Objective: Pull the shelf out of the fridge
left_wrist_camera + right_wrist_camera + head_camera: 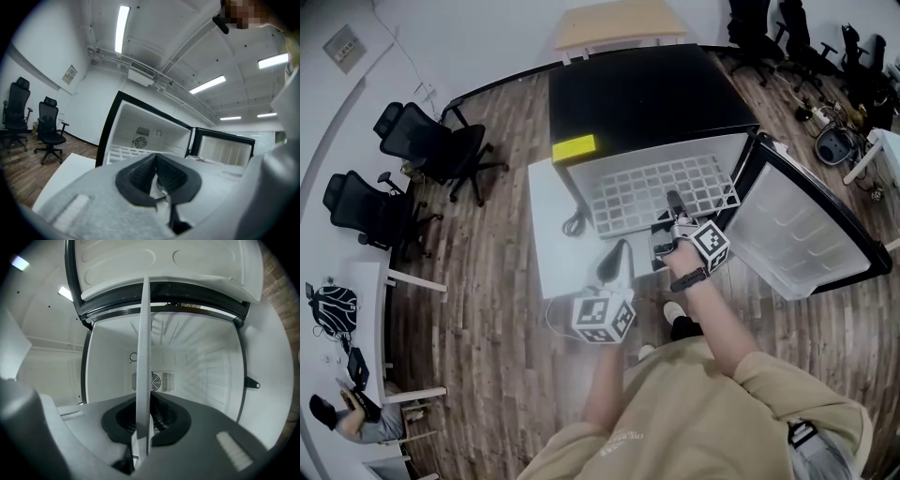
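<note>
Our right gripper (143, 420) pinches the white plastic grid shelf (656, 192) of the black fridge (637, 94). Our left gripper (156, 174) is pressed together, empty.

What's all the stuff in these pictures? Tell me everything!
fridge: one, black top, white inside, middle
fridge door: one, white lining, swung open on the right
shelf: one, white grid, partly out of the fridge
label: one, yellow, on the fridge top
table: one, white, left of the shelf
office chairs: two, black, left side; more at back right
left gripper: one, grey, shut, empty, near the table
right gripper: one, grey, shut on the shelf's front edge
</note>
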`<state>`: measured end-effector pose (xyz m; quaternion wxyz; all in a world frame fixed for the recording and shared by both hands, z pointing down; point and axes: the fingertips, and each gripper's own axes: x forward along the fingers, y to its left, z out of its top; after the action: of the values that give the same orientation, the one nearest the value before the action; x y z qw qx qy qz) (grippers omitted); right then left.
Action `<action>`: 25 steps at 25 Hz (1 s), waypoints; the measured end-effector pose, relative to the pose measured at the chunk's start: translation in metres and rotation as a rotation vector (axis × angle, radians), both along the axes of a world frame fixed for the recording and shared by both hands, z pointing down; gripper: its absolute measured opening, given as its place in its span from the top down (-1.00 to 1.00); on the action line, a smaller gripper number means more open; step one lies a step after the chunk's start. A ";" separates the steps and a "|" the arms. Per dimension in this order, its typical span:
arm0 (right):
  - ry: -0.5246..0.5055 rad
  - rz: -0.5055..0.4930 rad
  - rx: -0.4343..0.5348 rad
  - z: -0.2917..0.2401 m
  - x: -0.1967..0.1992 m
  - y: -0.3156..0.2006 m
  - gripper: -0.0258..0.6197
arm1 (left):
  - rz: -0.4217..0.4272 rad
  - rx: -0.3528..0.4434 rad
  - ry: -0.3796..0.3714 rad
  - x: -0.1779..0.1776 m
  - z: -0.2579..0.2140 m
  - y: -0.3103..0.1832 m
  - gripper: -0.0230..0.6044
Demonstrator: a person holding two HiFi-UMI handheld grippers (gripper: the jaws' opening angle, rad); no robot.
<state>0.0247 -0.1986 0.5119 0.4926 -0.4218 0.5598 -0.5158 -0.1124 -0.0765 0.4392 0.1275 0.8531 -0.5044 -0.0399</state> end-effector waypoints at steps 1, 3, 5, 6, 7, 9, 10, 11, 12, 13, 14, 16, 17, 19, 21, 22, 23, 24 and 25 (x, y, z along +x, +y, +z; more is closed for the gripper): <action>0.002 0.000 0.001 0.001 0.000 0.004 0.86 | -0.001 -0.001 0.000 -0.002 0.000 0.002 0.92; 0.006 0.000 0.004 0.002 0.000 0.011 0.87 | 0.000 -0.003 0.004 -0.005 0.001 0.006 0.92; 0.004 -0.003 0.000 0.004 0.002 0.019 0.87 | 0.005 -0.006 0.010 -0.005 0.002 0.010 0.92; 0.002 -0.004 -0.001 0.005 0.002 0.023 0.87 | 0.009 -0.007 0.011 -0.005 0.002 0.012 0.92; 0.003 -0.005 -0.001 0.005 0.002 0.027 0.87 | 0.014 -0.008 0.013 -0.005 0.002 0.014 0.92; 0.013 -0.006 -0.004 0.009 0.003 0.036 0.87 | 0.026 -0.013 0.016 -0.003 0.004 0.018 0.92; 0.016 -0.006 -0.014 0.012 0.004 0.043 0.87 | 0.034 -0.014 0.018 -0.001 0.004 0.019 0.92; 0.020 -0.007 -0.032 0.016 0.006 0.050 0.87 | 0.041 -0.014 0.019 0.000 0.005 0.021 0.92; 0.026 -0.010 -0.057 0.023 0.007 0.059 0.87 | 0.049 -0.014 0.020 0.002 0.005 0.022 0.92; 0.036 -0.016 -0.083 0.031 0.009 0.068 0.86 | 0.057 -0.013 0.021 0.004 0.005 0.024 0.92; 0.051 -0.021 -0.101 0.038 0.010 0.077 0.86 | 0.066 -0.013 0.022 0.006 0.005 0.025 0.92; 0.090 -0.027 -0.105 0.048 0.014 0.094 0.86 | 0.087 -0.014 0.023 0.010 0.006 0.029 0.92; 0.114 -0.028 -0.098 0.050 0.016 0.101 0.86 | 0.097 -0.014 0.022 0.012 0.007 0.030 0.92; 0.192 -0.025 -0.070 0.045 0.021 0.112 0.86 | 0.115 -0.016 0.018 0.015 0.008 0.033 0.92; 0.294 -0.017 -0.025 0.030 0.025 0.121 0.86 | 0.125 -0.020 0.016 0.016 0.009 0.034 0.92; 0.346 -0.012 -0.001 0.020 0.027 0.125 0.86 | 0.127 -0.022 0.017 0.016 0.010 0.035 0.92; 0.397 -0.005 0.024 0.010 0.030 0.129 0.86 | 0.129 -0.023 0.019 0.016 0.010 0.035 0.92; 0.452 0.002 0.049 -0.001 0.032 0.132 0.86 | 0.129 -0.023 0.019 0.016 0.010 0.036 0.92; 0.513 0.009 0.075 -0.012 0.034 0.135 0.86 | 0.128 -0.019 0.016 0.016 0.010 0.036 0.92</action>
<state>0.0586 -0.0640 0.4995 0.3523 -0.5229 0.6831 -0.3685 -0.0961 -0.0409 0.4494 0.1421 0.8821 -0.4479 -0.0337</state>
